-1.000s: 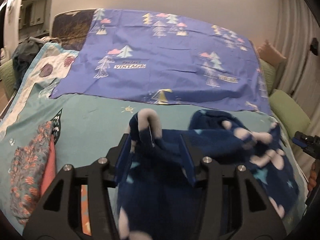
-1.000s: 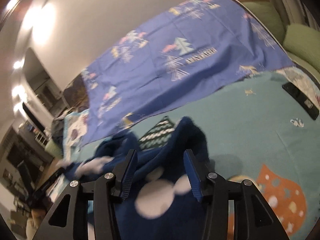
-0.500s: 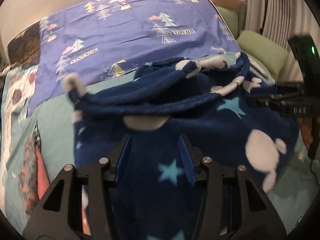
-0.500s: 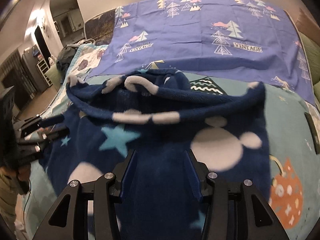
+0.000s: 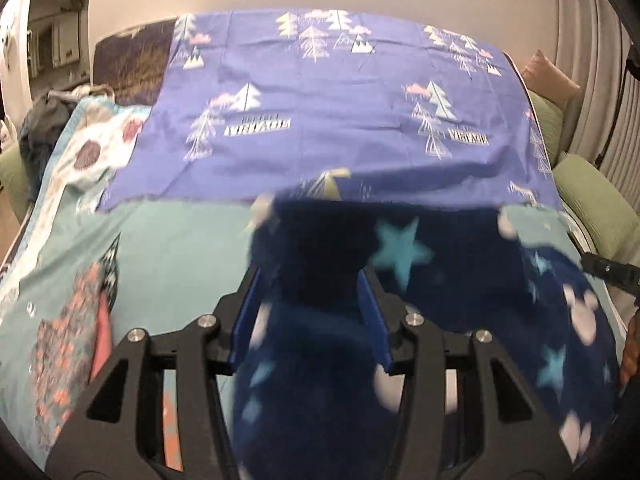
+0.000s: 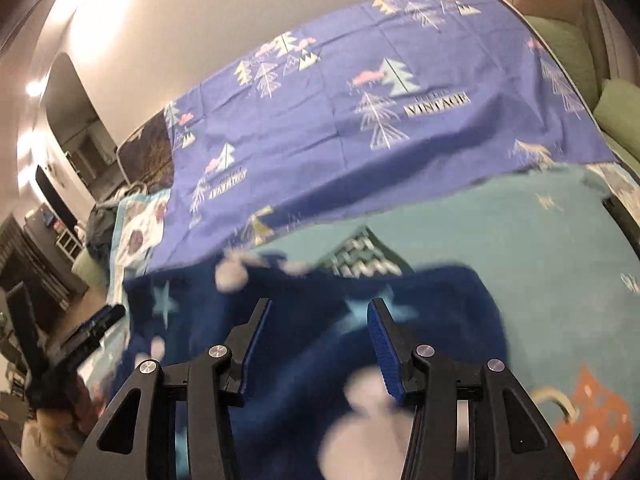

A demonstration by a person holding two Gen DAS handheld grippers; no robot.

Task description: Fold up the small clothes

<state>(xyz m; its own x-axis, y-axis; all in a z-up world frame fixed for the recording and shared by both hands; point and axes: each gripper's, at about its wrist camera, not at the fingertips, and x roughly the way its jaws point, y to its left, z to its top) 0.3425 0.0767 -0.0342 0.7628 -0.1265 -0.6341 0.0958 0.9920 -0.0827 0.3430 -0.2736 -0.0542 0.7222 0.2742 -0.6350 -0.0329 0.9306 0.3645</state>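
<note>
A dark blue fleece garment (image 5: 460,288) with light stars and white mouse-head shapes hangs stretched between my two grippers over the bed. It also shows in the right wrist view (image 6: 304,320), blurred. My left gripper (image 5: 312,280) has cloth bunched between its blue pads. My right gripper (image 6: 318,312) has cloth between its blue pads too. The fingers of both stand apart, so I cannot tell how tight the hold is. The right gripper shows at the right edge of the left wrist view (image 5: 612,272); the left gripper shows at the left of the right wrist view (image 6: 92,328).
A teal patterned bedspread (image 5: 180,248) covers the bed. A purple sheet with tree prints (image 5: 340,120) lies across the far half. A folded floral orange garment (image 5: 68,352) lies at the left. Green cushions (image 5: 596,204) line the right side. Dark clothes (image 5: 44,120) are piled far left.
The garment was spread wide and flat half a second ago; now it hangs lower and blurred, swinging. Both grippers have tilted up and the purple sheet fills more of each view.
</note>
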